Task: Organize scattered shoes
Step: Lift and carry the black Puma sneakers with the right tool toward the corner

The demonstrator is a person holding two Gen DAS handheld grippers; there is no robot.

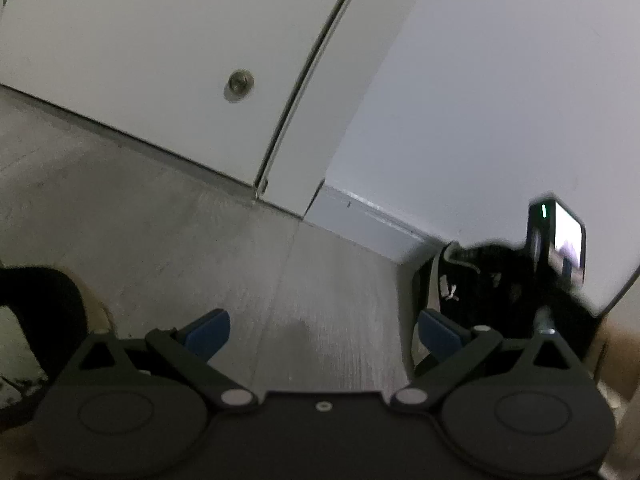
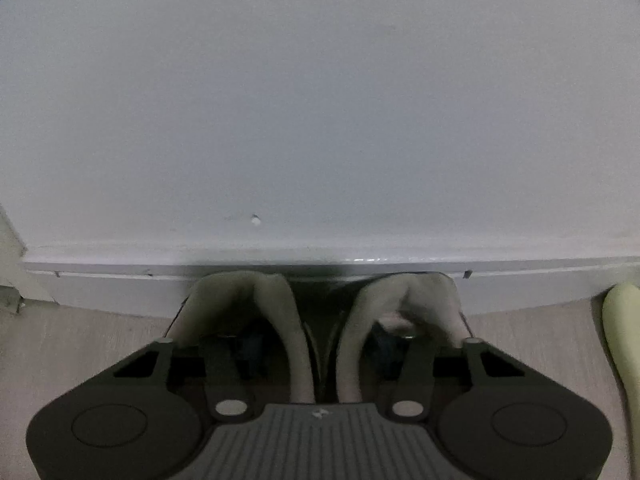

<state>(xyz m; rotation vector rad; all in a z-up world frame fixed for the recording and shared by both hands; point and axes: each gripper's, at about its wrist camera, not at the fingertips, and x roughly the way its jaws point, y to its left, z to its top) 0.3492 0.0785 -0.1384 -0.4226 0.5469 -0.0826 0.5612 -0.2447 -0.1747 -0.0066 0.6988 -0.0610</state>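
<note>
Two dark shoes with beige lining stand side by side, toes against the white skirting board (image 2: 120,276): the left shoe (image 2: 240,300) and the right shoe (image 2: 412,300). My right gripper (image 2: 316,344) has one finger inside each shoe opening and is shut on their two adjoining inner walls. In the left wrist view the same black shoes (image 1: 460,280) show at the right by the wall, with the right gripper's body (image 1: 556,240) above them. My left gripper (image 1: 323,332) hangs open over bare floor, left of the shoes, its blue pads (image 1: 208,332) empty.
A white door (image 1: 160,60) with a small round metal fitting (image 1: 239,83) meets the grey wood floor (image 1: 200,240). A dark, beige-edged object (image 1: 48,304) lies at the left edge. A pale green object (image 2: 624,340) rests on the floor at the right.
</note>
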